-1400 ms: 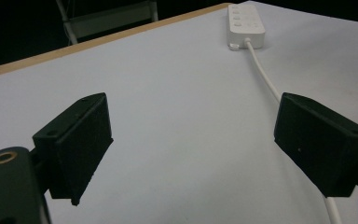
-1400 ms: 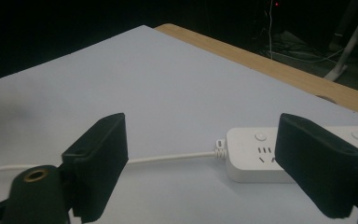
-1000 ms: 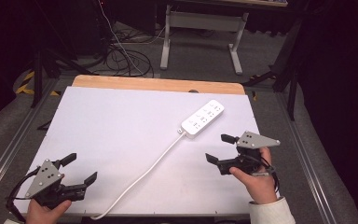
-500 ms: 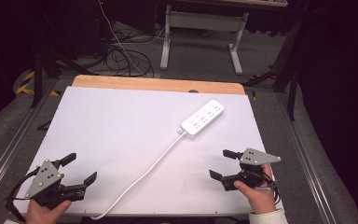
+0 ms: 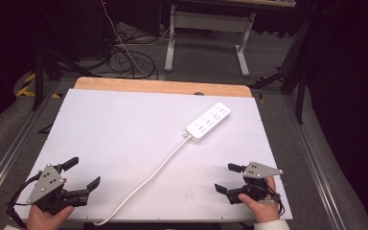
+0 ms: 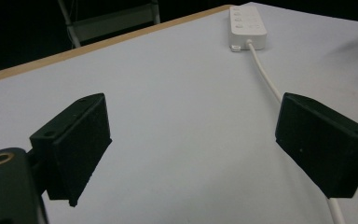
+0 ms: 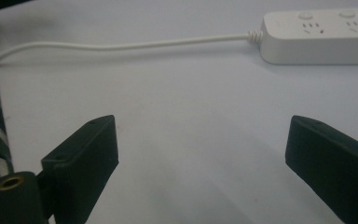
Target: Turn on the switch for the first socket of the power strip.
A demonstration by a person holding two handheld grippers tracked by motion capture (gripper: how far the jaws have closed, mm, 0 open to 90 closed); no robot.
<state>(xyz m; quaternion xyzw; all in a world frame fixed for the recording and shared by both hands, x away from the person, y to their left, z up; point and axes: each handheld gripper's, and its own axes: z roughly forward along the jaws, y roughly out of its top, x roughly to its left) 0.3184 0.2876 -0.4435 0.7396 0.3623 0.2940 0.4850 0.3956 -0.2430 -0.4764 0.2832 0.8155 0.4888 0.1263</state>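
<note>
Overhead, the power strip [image 5: 209,121] is lying right of centre on the white table [image 5: 124,129], its cord [image 5: 146,182] trailing to the near edge between both grippers. Left gripper [image 5: 79,178] and right gripper [image 5: 229,178] are resting well apart, jaws spread wide, gripping nothing. Right gripper view is showing socket holes close up; the desk frame [image 5: 206,33] is standing beyond the table.

Dim room; grey carpet floor [image 5: 211,62]; white desk frame [image 5: 206,21] behind; tangled black cables [image 5: 124,60]
</note>
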